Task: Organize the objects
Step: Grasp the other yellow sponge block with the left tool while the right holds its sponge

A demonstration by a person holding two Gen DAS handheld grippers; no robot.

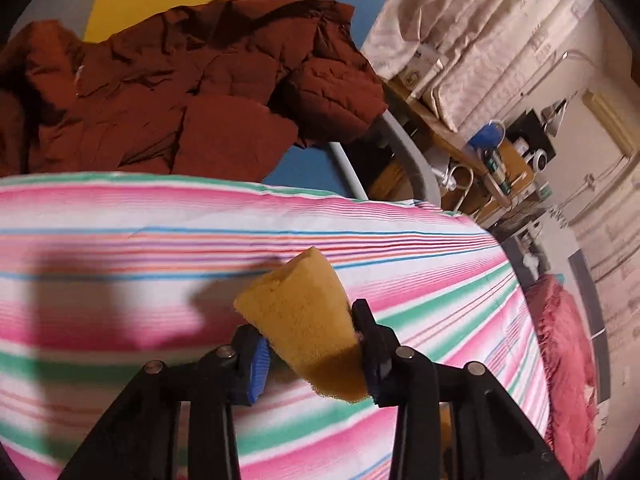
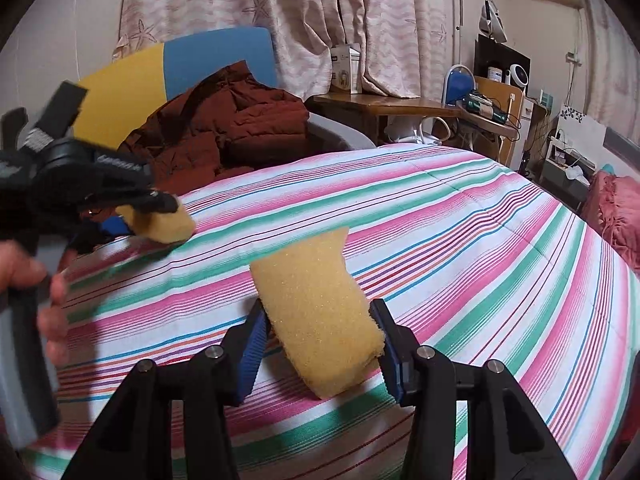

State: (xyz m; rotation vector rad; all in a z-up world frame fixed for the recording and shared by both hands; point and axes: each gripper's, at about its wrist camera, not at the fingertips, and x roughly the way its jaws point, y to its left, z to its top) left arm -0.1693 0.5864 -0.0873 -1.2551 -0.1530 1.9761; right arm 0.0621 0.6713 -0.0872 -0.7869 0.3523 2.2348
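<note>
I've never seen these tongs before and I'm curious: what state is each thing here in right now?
Left tongs: clamped on a yellow sponge.
Right tongs: clamped on a second yellow sponge.
Striped blanket: spread flat over the bed.
Brown jacket: crumpled in a heap.
Curtains: drawn closed.

Bedspread (image 2: 440,216) open ahead; jacket (image 2: 224,132) blocks back-left.

Warm indoor light, hard shadows, motion blur, fisheye-warped edges
</note>
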